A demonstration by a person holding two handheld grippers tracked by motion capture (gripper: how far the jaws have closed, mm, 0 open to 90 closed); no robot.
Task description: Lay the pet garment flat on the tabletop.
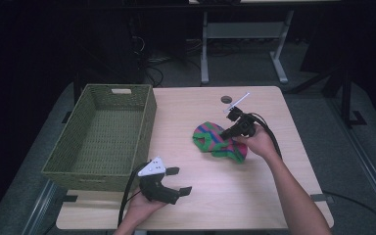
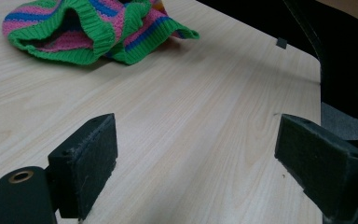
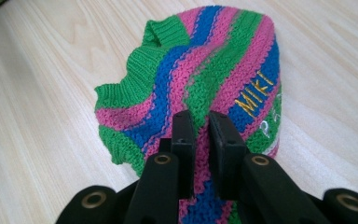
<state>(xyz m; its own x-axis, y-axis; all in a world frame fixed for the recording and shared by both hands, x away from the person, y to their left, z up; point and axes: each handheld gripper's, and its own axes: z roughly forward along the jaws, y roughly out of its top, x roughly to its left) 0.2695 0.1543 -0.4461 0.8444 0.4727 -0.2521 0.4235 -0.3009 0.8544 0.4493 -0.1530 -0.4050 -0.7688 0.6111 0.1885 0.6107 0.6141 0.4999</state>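
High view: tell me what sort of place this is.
Probably a lab or workshop set up for recording: a light wooden table on dark flooring, cables on the floor behind, and metal desk legs beyond.

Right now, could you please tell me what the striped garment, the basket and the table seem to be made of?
Garment: knitted yarn, probably wool or acrylic; visible stitches, ribbed green edges.
Basket: woven olive fibre, perhaps wicker or paper cord; matte, even weave.
Table: pale wood-look top, likely laminate; smooth, faint grain lines.

A pale wooden surface point(image 1: 254, 186) carries a green woven basket point(image 1: 103, 134) at its left side and a striped knitted garment point(image 1: 215, 139) near the middle, well apart.
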